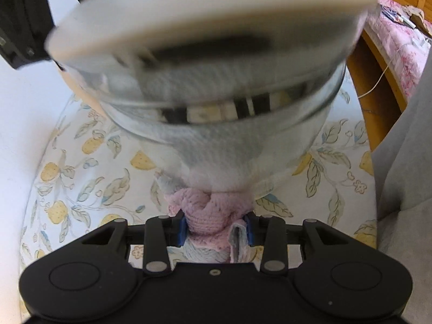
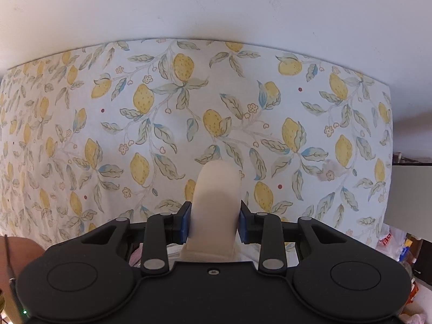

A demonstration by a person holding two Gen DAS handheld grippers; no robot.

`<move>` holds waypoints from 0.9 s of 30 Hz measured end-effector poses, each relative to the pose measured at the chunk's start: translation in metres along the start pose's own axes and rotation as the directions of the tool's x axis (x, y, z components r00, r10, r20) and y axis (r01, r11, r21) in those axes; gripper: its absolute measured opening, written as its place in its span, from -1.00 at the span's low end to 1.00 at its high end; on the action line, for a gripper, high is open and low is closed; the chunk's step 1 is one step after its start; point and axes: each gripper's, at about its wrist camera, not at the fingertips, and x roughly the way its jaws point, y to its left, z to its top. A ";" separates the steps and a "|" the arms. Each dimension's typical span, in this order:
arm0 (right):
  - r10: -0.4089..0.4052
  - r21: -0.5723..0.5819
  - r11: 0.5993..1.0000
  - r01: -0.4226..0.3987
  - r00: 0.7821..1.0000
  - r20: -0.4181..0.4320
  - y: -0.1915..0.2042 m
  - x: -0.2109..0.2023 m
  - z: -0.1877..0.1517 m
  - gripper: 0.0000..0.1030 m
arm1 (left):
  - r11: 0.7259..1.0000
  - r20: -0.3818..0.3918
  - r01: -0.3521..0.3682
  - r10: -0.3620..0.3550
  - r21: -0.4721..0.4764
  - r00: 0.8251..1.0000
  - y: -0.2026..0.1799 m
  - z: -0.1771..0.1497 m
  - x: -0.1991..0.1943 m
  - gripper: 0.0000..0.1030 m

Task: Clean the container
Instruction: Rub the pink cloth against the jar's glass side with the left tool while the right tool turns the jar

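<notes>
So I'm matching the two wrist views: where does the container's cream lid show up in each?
Left wrist: the cream lid fills the top, blurred, above the glass container.
Right wrist: only its edge shows, low centre, clamped in the right gripper.
Shared landmark: the lemon-print tablecloth.

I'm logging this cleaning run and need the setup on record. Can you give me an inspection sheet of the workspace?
Surface: lemon-print tablecloth against a white wall.
Job's things: glass container with cream lid, blurred; pink cloth pushed into it.
Clutter: nothing seen on the cloth.
Grippers: left gripper shut on the pink cloth; right gripper shut on a cream tab.
Cables: thin cord off the table.
Surroundings: wooden frame, pink floral bedding.
</notes>
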 end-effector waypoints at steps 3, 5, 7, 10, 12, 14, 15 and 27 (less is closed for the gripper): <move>-0.006 -0.020 1.000 0.006 1.000 0.009 0.003 -0.002 -0.004 -0.25 | 1.000 0.017 -0.005 0.005 -0.022 1.000 -0.001 -0.003 0.002 -0.26; -0.004 -0.011 1.000 0.004 1.000 0.014 0.002 -0.002 -0.006 -0.25 | 0.999 0.024 -0.014 0.015 -0.036 1.000 -0.002 -0.004 0.002 -0.26; -0.002 -0.006 1.000 0.002 1.000 0.020 0.002 -0.003 -0.008 -0.26 | 0.999 0.032 -0.031 0.032 -0.030 0.999 -0.005 -0.005 -0.001 -0.26; 0.002 0.008 1.000 -0.002 0.999 0.038 0.001 -0.007 -0.011 -0.26 | 0.999 0.044 -0.022 0.024 -0.036 0.999 -0.004 -0.004 -0.011 -0.26; 0.004 0.018 1.000 -0.005 0.999 0.051 0.001 -0.010 -0.014 -0.26 | 0.999 0.062 -0.012 0.014 -0.035 0.998 -0.003 -0.004 -0.020 -0.26; 0.006 0.027 1.000 -0.008 0.998 0.063 0.000 -0.012 -0.017 -0.25 | 1.000 0.084 -0.018 0.019 -0.018 0.996 -0.002 -0.003 -0.032 -0.26; 0.007 0.032 0.999 -0.010 0.998 0.070 0.000 -0.014 -0.018 -0.25 | 1.000 0.090 -0.019 0.019 -0.010 0.996 -0.002 -0.003 -0.037 -0.26; 0.007 0.099 0.995 -0.019 0.992 0.123 -0.003 -0.024 -0.029 -0.25 | 0.995 0.124 -0.064 0.054 0.081 0.991 -0.007 0.011 -0.082 -0.26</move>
